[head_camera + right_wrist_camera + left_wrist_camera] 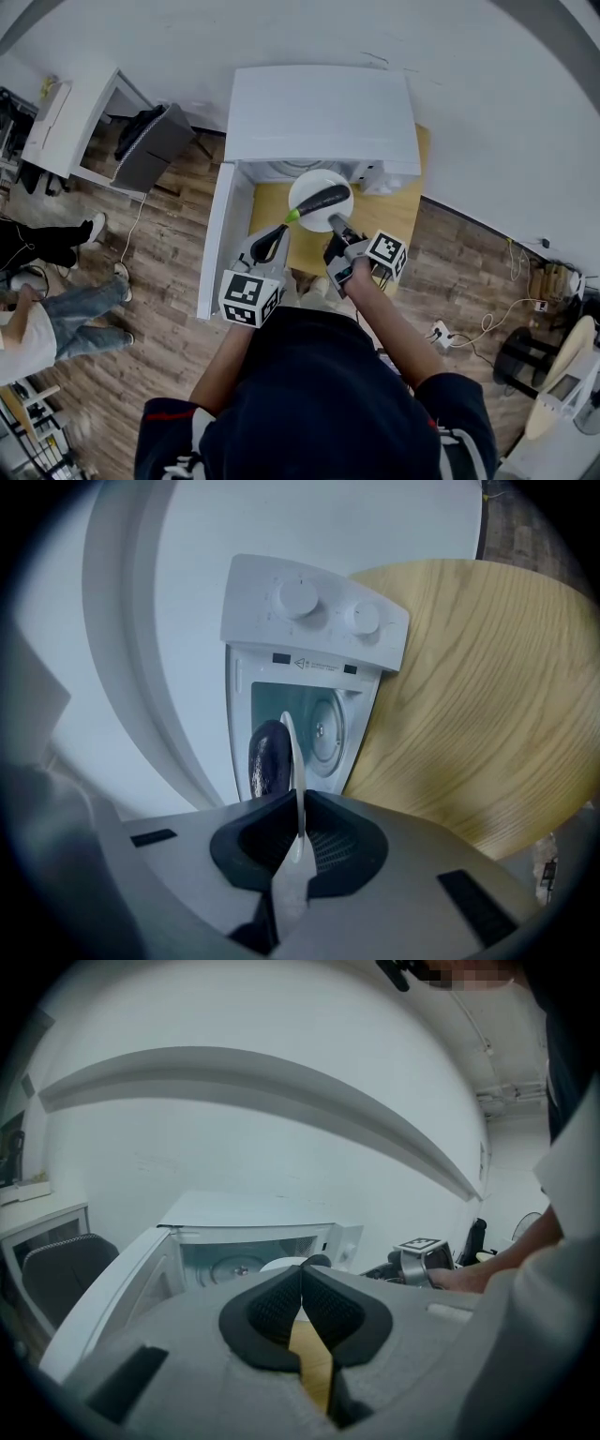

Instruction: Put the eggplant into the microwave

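Right claw: clamped on plate rim.
Eggplant: lying on plate, just ahead of claw tips, before open microwave.
Left claw: closed, empty, alongside.
Handling: hold plate level, slide straight in, avoid door.

Dark purple eggplant, white plate, white microwave.

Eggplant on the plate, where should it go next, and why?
Probably slide the plate straight ahead into the microwave. The right gripper is shut on the plate's rim, the eggplant lies on it, the door stands open, and the plate is just outside the opening.
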Tool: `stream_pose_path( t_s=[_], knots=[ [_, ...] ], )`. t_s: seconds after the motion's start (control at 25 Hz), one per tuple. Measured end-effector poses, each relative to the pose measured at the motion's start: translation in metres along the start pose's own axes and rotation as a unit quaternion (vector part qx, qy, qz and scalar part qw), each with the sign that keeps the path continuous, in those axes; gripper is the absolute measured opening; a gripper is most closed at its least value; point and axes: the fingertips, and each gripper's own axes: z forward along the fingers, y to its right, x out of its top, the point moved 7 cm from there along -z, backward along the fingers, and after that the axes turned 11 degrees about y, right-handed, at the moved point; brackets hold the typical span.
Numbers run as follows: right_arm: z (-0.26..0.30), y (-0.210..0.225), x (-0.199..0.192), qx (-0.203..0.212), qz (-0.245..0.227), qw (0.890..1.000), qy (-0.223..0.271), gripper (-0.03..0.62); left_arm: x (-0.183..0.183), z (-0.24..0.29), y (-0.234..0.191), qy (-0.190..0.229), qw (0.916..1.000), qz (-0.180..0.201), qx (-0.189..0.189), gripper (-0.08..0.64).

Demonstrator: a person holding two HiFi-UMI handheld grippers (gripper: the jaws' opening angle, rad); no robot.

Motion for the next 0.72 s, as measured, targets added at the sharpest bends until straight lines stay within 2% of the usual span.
stream_pose_path(
  t_s=[0.72],
  knots=[
    [0.052, 0.023, 0.004, -0.03, -0.01, 1.0, -0.005, 0.025, -0.009, 0.005, -0.03, -0.02, 0.9996, -0.014, 0.013, 0.017]
  ],
)
